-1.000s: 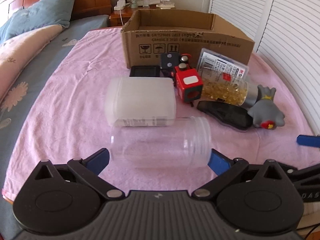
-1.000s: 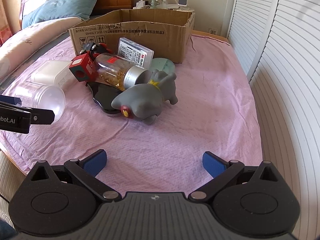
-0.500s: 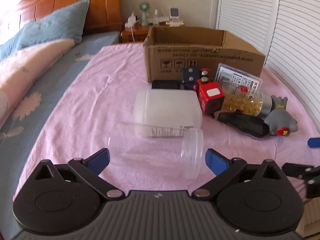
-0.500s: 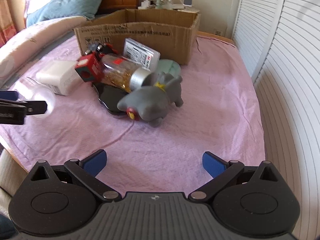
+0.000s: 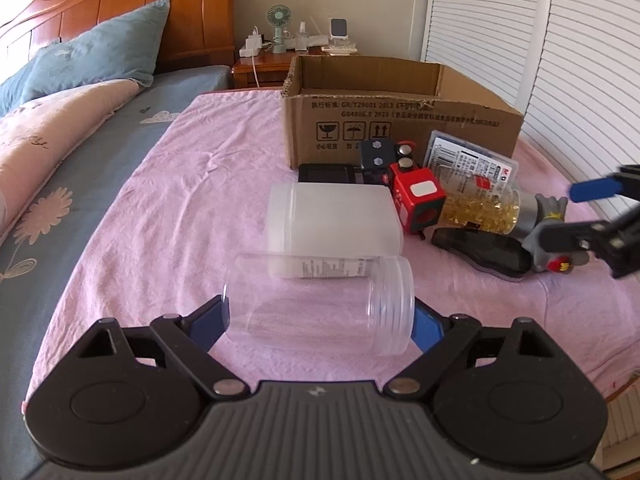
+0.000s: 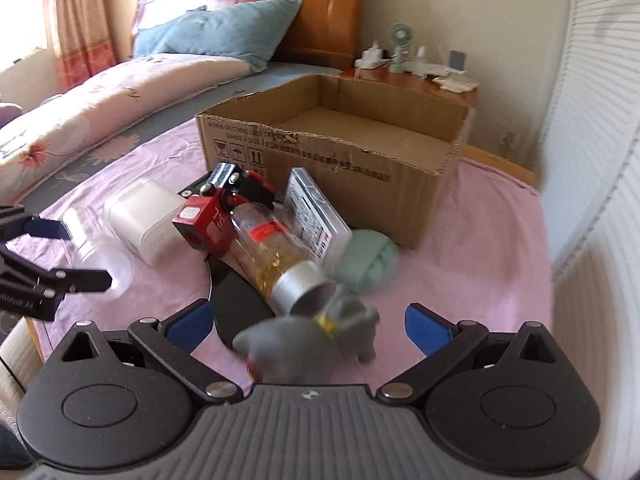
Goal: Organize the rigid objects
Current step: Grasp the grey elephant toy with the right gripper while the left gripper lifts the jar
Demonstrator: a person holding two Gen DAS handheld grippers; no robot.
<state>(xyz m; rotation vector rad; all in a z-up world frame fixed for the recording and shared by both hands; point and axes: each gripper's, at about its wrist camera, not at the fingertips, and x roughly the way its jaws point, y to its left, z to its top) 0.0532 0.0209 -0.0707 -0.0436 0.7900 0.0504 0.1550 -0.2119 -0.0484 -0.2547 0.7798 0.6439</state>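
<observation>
The clear jar (image 5: 320, 304) lies on its side on the pink blanket (image 5: 168, 208), near the front edge of the bed, its threaded mouth pointing right. The left gripper (image 5: 320, 320) has its blue pads at the two ends of the jar; whether they are pressing it or only bracketing it, I cannot tell. Just behind the jar, touching or nearly so, lies a frosted white container (image 5: 332, 224), and beyond that a red cube (image 5: 420, 204), a bottle of yellow capsules (image 5: 480, 208) and a black case (image 5: 480, 252) are heaped in front of the cardboard box (image 5: 400, 120), which stands open at the far end.

Over on the right, the right gripper (image 6: 306, 326) is spread wide around a grey toy elephant (image 6: 312, 344), not yet touching it by the look of things.

The jar is smooth and round, and held end to end it could pop out sideways if the squeeze is off-centre, or roll off the near edge. The elephant leans on the bottle's silver cap (image 6: 300, 284); lifting it could set the bottle rolling.
</observation>
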